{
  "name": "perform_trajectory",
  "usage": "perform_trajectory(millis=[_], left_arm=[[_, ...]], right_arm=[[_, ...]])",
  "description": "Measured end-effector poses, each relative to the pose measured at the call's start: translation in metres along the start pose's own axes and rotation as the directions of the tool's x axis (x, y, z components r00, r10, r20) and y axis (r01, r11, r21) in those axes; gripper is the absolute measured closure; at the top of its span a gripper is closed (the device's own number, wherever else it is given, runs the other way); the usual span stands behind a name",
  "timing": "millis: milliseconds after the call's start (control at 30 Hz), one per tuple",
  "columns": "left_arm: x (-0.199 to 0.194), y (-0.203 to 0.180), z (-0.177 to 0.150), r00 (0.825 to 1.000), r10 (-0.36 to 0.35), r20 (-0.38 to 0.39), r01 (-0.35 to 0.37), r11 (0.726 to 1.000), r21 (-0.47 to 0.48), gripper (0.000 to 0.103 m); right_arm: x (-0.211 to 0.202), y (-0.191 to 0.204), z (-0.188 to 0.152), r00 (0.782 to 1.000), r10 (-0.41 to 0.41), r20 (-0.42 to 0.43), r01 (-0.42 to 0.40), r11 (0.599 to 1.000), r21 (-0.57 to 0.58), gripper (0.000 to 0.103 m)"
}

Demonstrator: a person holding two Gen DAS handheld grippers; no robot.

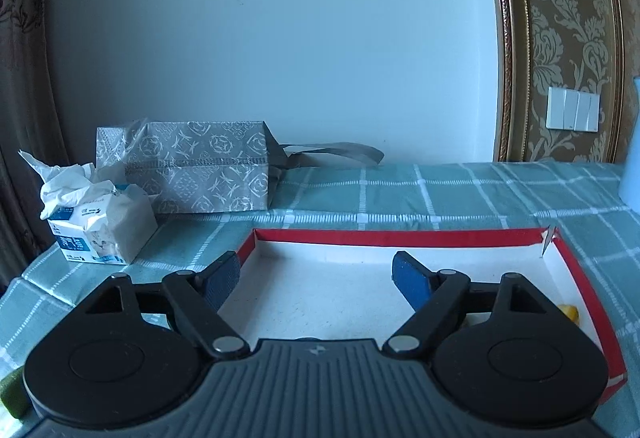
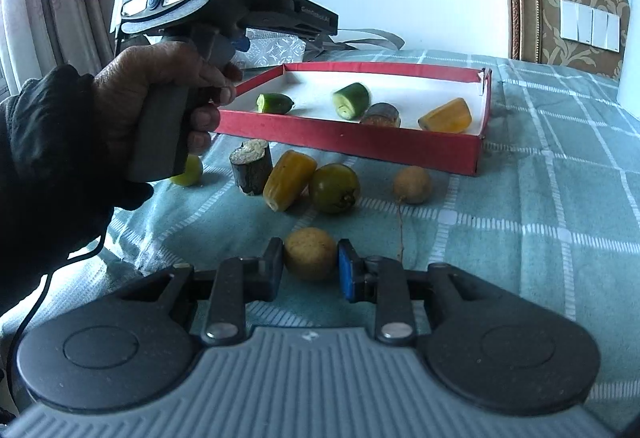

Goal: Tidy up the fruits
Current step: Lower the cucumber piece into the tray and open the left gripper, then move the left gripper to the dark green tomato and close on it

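The right gripper (image 2: 311, 265) pinches a small, light, firm longan (image 2: 310, 254) across its middle; the left gripper (image 1: 316, 280) is spread over the tray (image 1: 400, 238).

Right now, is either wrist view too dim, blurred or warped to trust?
Left wrist view: bluish and dim but sharp; fisheye bows the red tray rim and the gilt frame.
Right wrist view: brighter, longan between the right gripper pads is sharp; the hand is backlit and dark.
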State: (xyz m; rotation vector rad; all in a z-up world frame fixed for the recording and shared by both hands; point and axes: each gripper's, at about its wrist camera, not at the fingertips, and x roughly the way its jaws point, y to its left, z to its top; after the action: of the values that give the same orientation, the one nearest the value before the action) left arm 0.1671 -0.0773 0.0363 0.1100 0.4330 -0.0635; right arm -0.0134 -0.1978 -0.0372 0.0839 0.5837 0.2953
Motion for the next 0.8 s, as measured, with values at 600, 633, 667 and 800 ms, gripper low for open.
perform_trajectory(millis=[600,633,667,800], left_arm=[[-0.082,0.059,-0.051,0.998,-0.057,0.002,0.057,0.997,-0.042,0.019],[-0.087,0.064,-0.056,0.998,-0.061,0.000,0.061,0.997,-0.041,0.019],[-0.092,0.069,-0.062,0.998,-0.064,-0.002,0.063,0.997,-0.035,0.019],[-0.102,0.082,-0.082,0.998,-0.061,-0.018,0.061,0.998,0.003,0.019]], right_arm=[[-0.001,-0.001,-0.001,1.000,-0.006,0.003,0.006,1.000,0.021,0.076],[-0.001,-0.002,0.000,1.000,-0.006,0.003,0.006,1.000,0.023,0.076],[-0.001,-0.002,-0.001,1.000,-0.008,0.003,0.008,1.000,0.024,0.076],[-0.001,0.000,-0.001,1.000,-0.012,0.004,0.012,1.000,0.016,0.076]])
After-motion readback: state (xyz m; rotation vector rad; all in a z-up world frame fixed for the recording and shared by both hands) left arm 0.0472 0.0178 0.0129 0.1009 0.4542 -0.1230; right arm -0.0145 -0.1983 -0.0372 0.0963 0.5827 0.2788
